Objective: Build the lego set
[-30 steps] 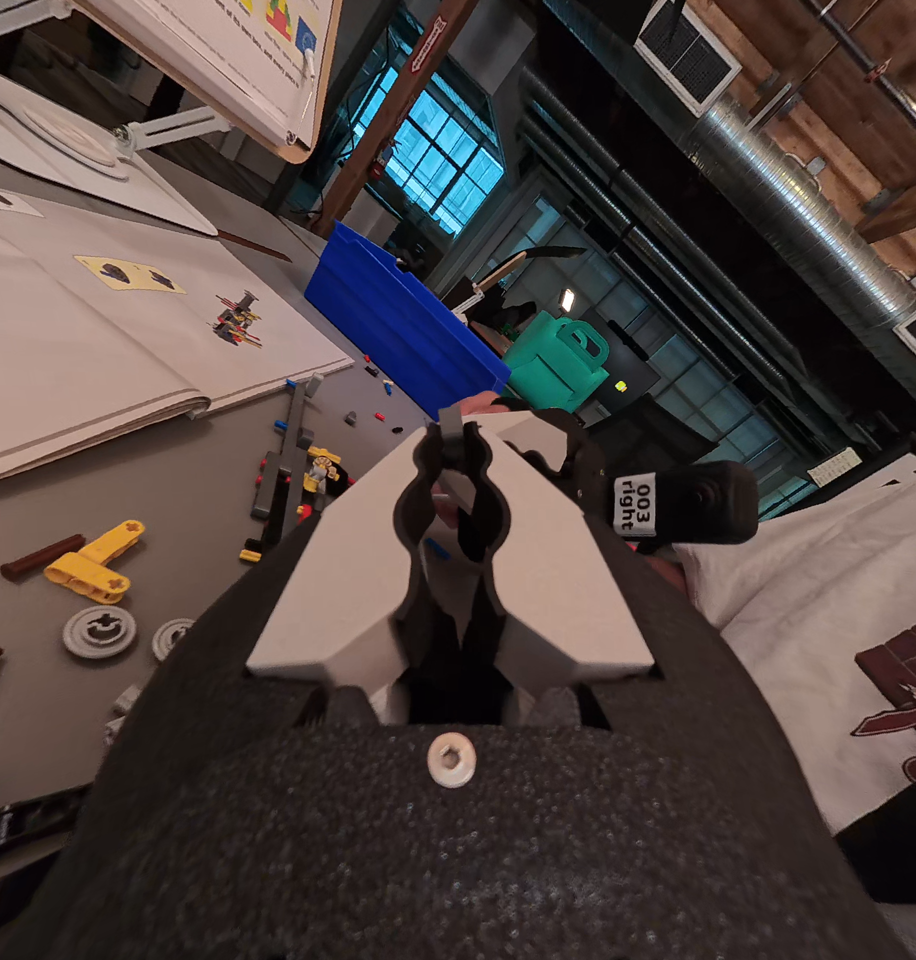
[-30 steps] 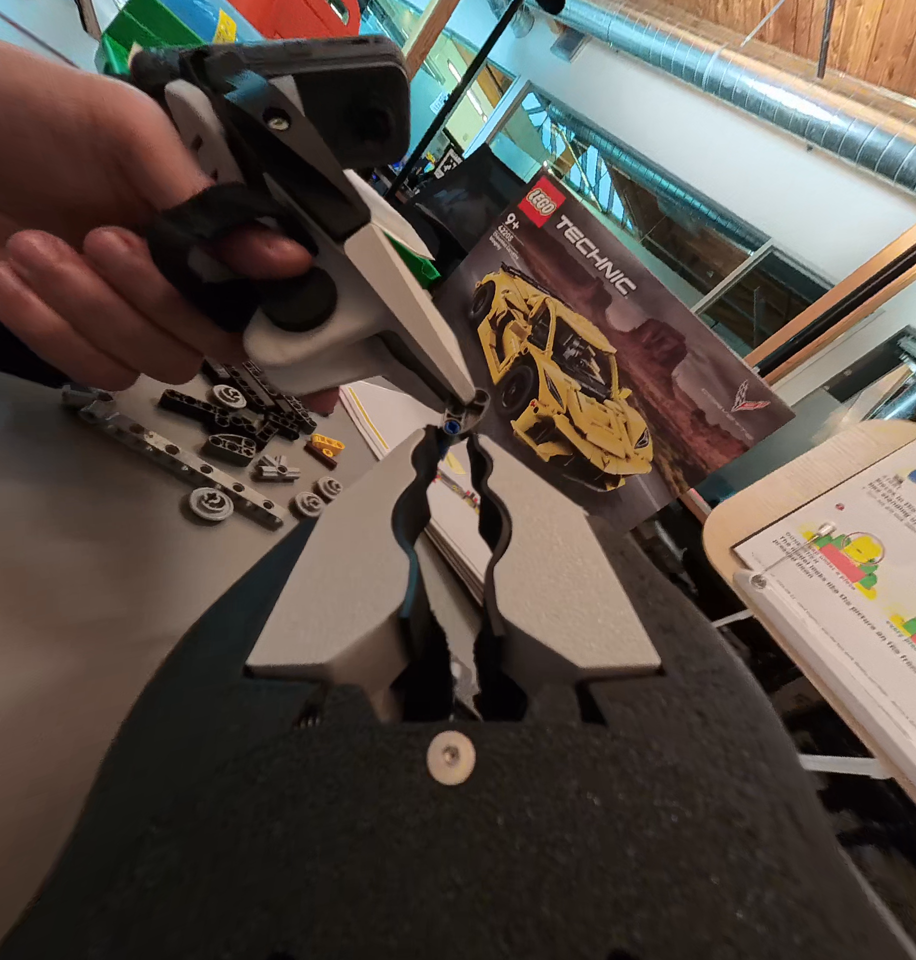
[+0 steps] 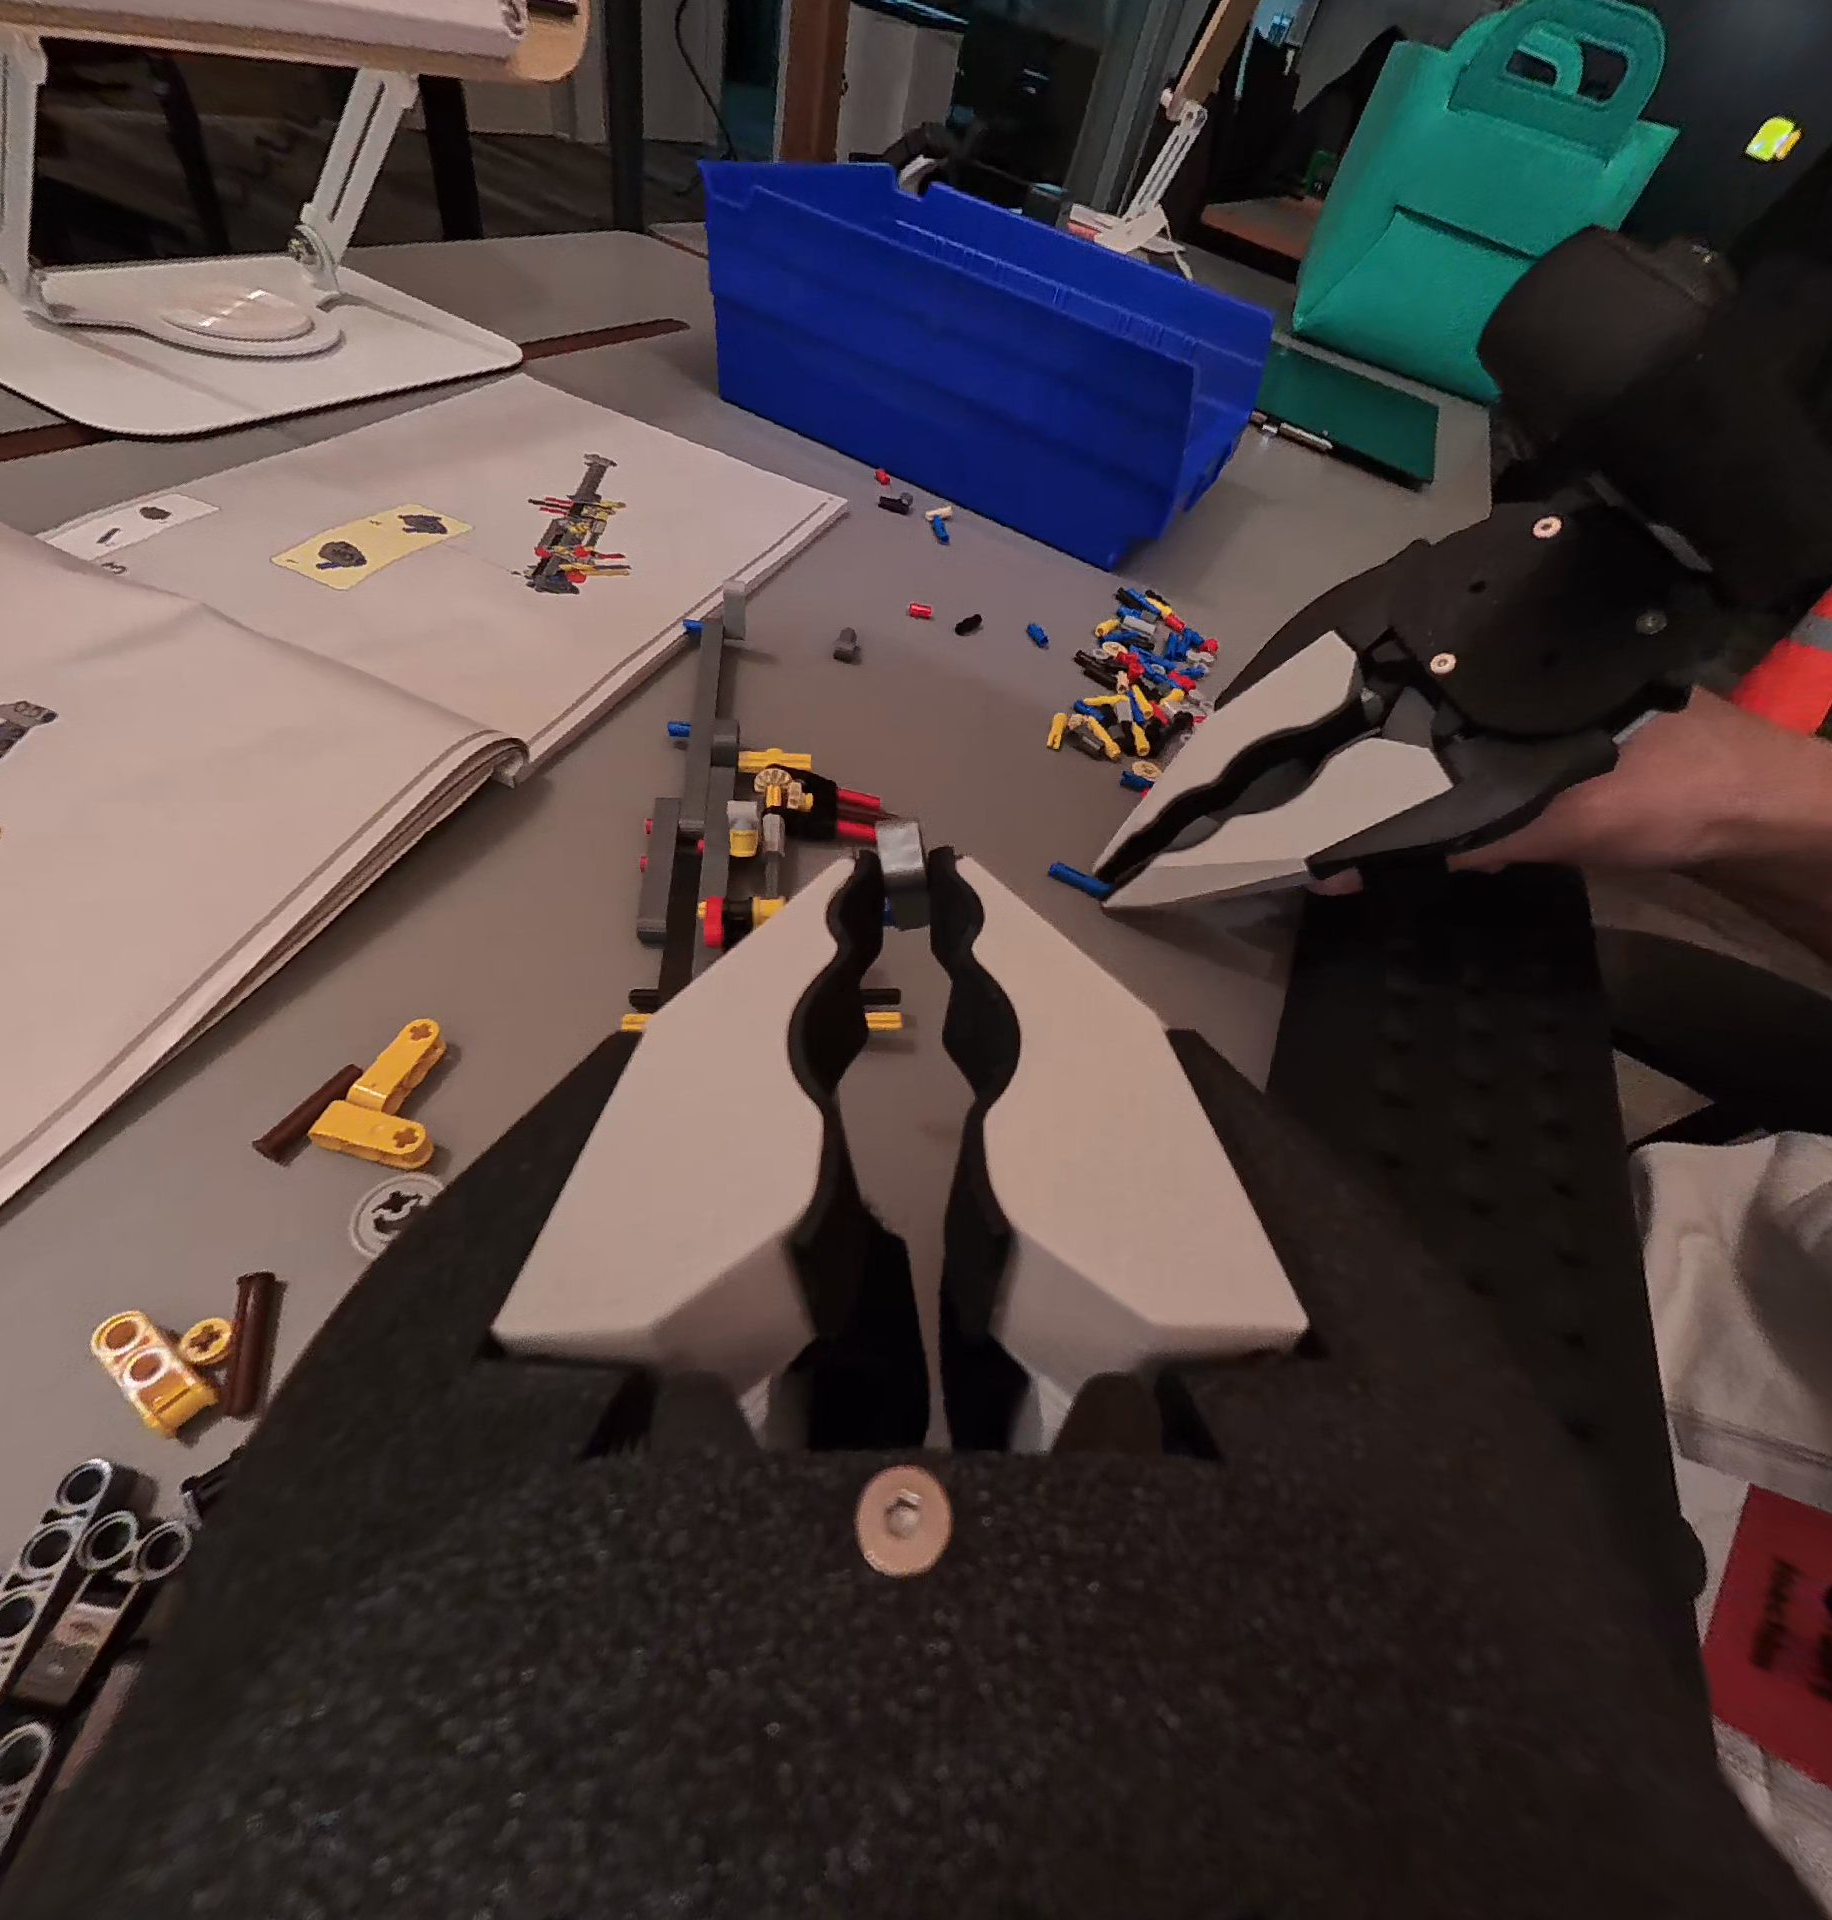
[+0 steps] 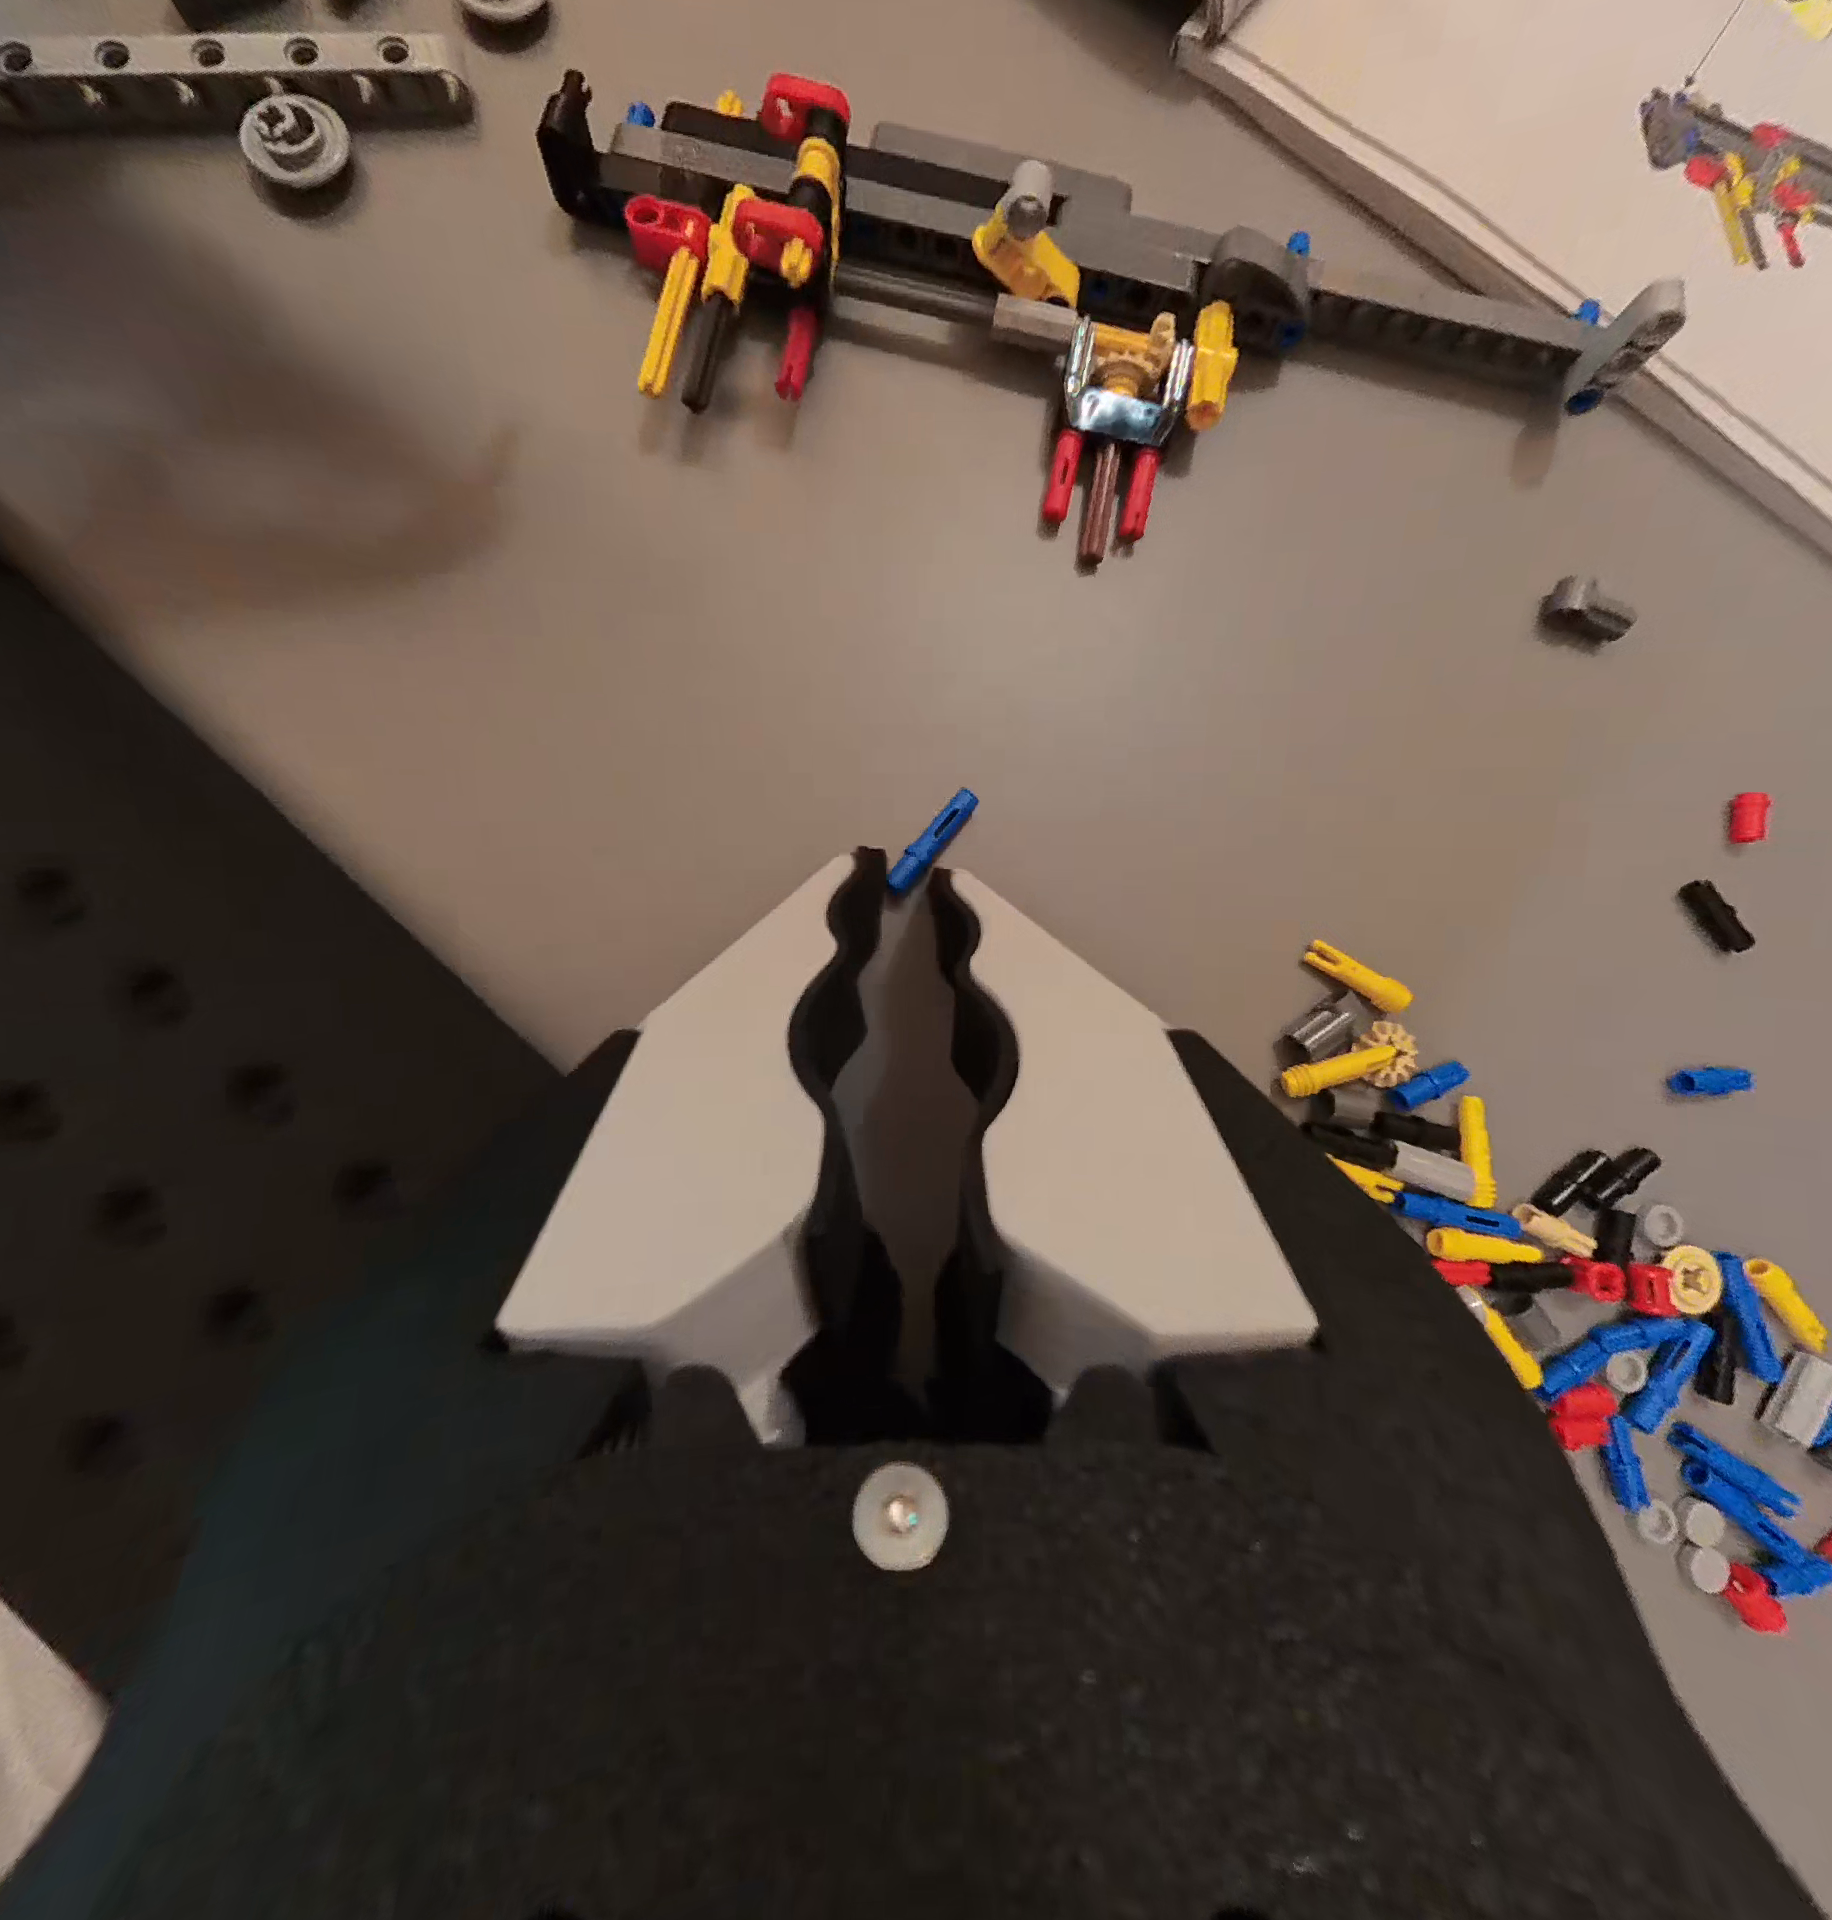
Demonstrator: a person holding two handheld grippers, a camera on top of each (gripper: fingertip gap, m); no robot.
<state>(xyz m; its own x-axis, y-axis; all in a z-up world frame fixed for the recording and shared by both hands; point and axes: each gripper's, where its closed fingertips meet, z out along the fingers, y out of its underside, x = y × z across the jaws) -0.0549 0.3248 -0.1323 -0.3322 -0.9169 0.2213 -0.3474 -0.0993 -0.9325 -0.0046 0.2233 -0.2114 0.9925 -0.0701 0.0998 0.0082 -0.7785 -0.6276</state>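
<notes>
Right wrist view shows a small blue pin (image 4: pixel 931 838) nipped at its near end between the tips of the right claw (image 4: pixel 904 868); its long axis tilts up and to the right, the free end pointing away from the claw toward the far tabletop (image 4: pixel 683 675). The fingers stand almost together, clenched on the pin alone. In the left wrist view the same pin (image 3: pixel 1076 878) pokes out leftward from that claw (image 3: pixel 1107 883), low over the tabletop (image 3: pixel 995 727).

The left claw (image 3: pixel 899 875) grips a small grey connector piece (image 3: pixel 904 854) at its tips, the fingers parted only by the width of the piece; a bit of blue shows under it. The two claws are near each other but apart.

Farther off lies the partly built assembly (image 4: pixel 995 239), a long grey and black beam with yellow, red and blue parts, its long axis running left to right in the right wrist view, its right end touching the open instruction book (image 4: pixel 1514 125). A heap of loose pins (image 4: pixel 1618 1320) lies on the right, with a lone grey connector (image 4: pixel 1585 611) between heap and assembly. In the left wrist view a blue bin (image 3: pixel 953 353) stands at the far side, and yellow connectors (image 3: pixel 382 1101) lie near left.
</notes>
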